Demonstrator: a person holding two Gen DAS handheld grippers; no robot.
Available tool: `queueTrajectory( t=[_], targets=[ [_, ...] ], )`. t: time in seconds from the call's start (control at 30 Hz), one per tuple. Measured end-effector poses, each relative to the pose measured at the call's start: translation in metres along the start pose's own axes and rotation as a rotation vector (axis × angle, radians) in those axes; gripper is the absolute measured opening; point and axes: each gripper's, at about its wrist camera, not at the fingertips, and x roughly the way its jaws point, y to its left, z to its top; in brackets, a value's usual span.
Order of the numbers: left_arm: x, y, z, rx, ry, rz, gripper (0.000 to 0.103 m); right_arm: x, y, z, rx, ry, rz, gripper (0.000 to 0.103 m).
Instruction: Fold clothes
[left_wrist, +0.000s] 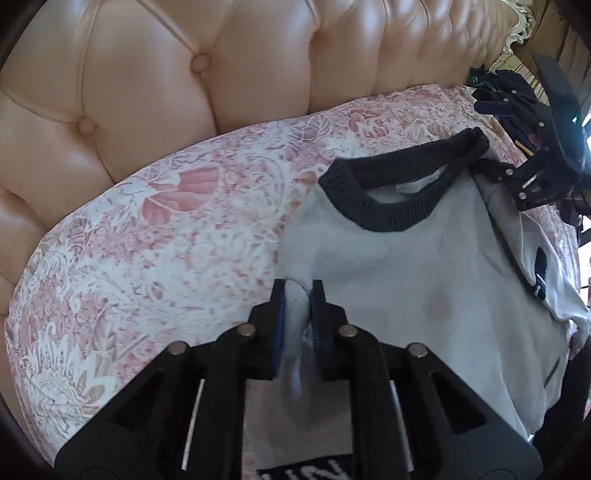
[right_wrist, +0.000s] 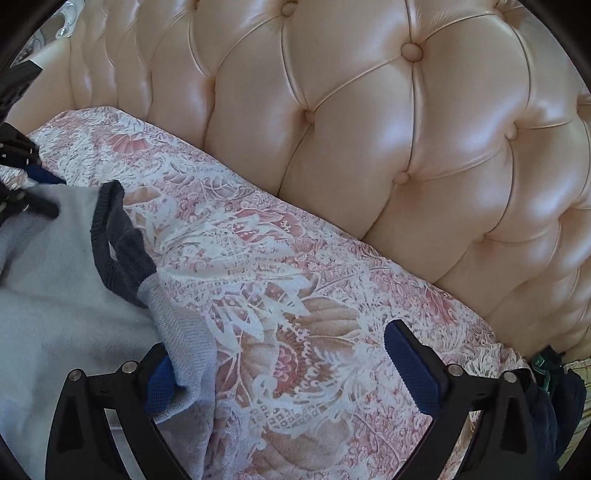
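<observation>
Grey sweater (left_wrist: 399, 266), dark collar (left_wrist: 391, 210); pink-and-white floral cover (right_wrist: 295, 295).

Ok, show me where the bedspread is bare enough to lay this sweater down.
Bare pink floral bedspread runs between the tufted cream leather headboard and the grey sweater with dark ribbed collar, left of the left gripper. More lies between the right gripper jaws. Crowded: dark clothes pile at the far right.

the left gripper (left_wrist: 298, 291) points forward and down, its two blue-padded fingers (left_wrist: 279, 314) drawn close together with a fold of grey cloth pinched between them. the right gripper (right_wrist: 277, 354) has its fingers spread wide apart, the left pad (right_wrist: 159, 384) touching the cloth edge, the right pad (right_wrist: 410, 365) bare.
</observation>
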Motion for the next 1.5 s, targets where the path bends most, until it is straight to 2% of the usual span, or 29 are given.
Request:
queueTrajectory(
  t=[0.13, 0.37, 0.5, 0.57, 0.67, 0.73, 0.8, 0.83, 0.87, 0.9, 0.93, 1.0, 1.07, 1.13, 1.23, 1.33, 1.4, 1.47, 1.5],
  targets=[
    [-0.024, 0.016, -0.004, -0.059, -0.081, -0.028, 0.014, 0.006, 0.005, 0.006, -0.022, 0.0, 0.007, 0.103],
    [-0.003, 0.019, -0.013, -0.107, -0.052, 0.015, 0.014, 0.002, 0.002, 0.003, 0.001, -0.023, 0.076, 0.103],
    [-0.003, 0.023, -0.015, -0.143, -0.06, 0.003, 0.014, -0.002, -0.011, -0.003, 0.04, -0.034, 0.177, 0.103],
    [0.0, 0.025, -0.015, -0.156, -0.06, -0.002, 0.014, -0.001, -0.024, -0.004, 0.12, -0.019, 0.297, 0.103],
    [0.002, 0.029, -0.014, -0.185, -0.067, -0.016, 0.015, -0.002, -0.046, -0.007, 0.231, 0.002, 0.422, 0.103],
    [0.003, 0.03, -0.015, -0.202, -0.075, -0.02, 0.016, -0.003, -0.066, -0.012, 0.347, 0.011, 0.499, 0.103],
    [0.002, 0.031, -0.016, -0.222, -0.088, -0.016, 0.019, -0.008, -0.092, -0.02, 0.498, -0.028, 0.531, 0.103],
    [0.001, 0.031, -0.017, -0.234, -0.095, -0.011, 0.025, -0.012, -0.104, -0.025, 0.57, -0.056, 0.534, 0.103],
    [0.0, 0.032, -0.018, -0.245, -0.102, -0.007, 0.046, -0.015, -0.113, -0.03, 0.628, -0.08, 0.539, 0.103],
    [-0.003, 0.034, -0.019, -0.266, -0.119, 0.001, 0.067, -0.022, -0.113, -0.032, 0.626, -0.084, 0.52, 0.103],
    [-0.007, 0.038, -0.021, -0.295, -0.146, -0.016, 0.071, -0.03, -0.109, -0.034, 0.604, -0.082, 0.491, 0.103],
    [-0.018, 0.047, -0.026, -0.358, -0.193, -0.066, 0.072, -0.049, -0.089, -0.036, 0.52, -0.093, 0.472, 0.103],
    [-0.034, 0.055, -0.035, -0.407, -0.225, -0.076, 0.072, -0.073, -0.065, -0.04, 0.458, -0.116, 0.477, 0.103],
    [-0.058, 0.057, -0.056, -0.452, -0.269, -0.062, 0.072, -0.104, -0.041, -0.052, 0.459, -0.169, 0.522, 0.103],
    [-0.1, 0.034, -0.109, -0.449, -0.313, 0.08, 0.07, -0.151, -0.009, -0.086, 0.534, -0.272, 0.617, 0.103],
    [-0.136, -0.019, -0.175, -0.377, -0.318, 0.149, 0.07, -0.186, 0.024, -0.13, 0.611, -0.306, 0.593, 0.103],
    [-0.152, -0.064, -0.212, -0.265, -0.292, 0.209, 0.068, -0.208, 0.048, -0.163, 0.646, -0.314, 0.573, 0.103],
    [-0.16, -0.099, -0.251, -0.28, -0.243, 0.213, 0.064, -0.225, 0.069, -0.195, 0.678, -0.313, 0.59, 0.103],
    [-0.162, -0.1, -0.269, -0.386, -0.245, 0.111, 0.054, -0.233, 0.077, -0.206, 0.689, -0.309, 0.601, 0.103]
  ],
)
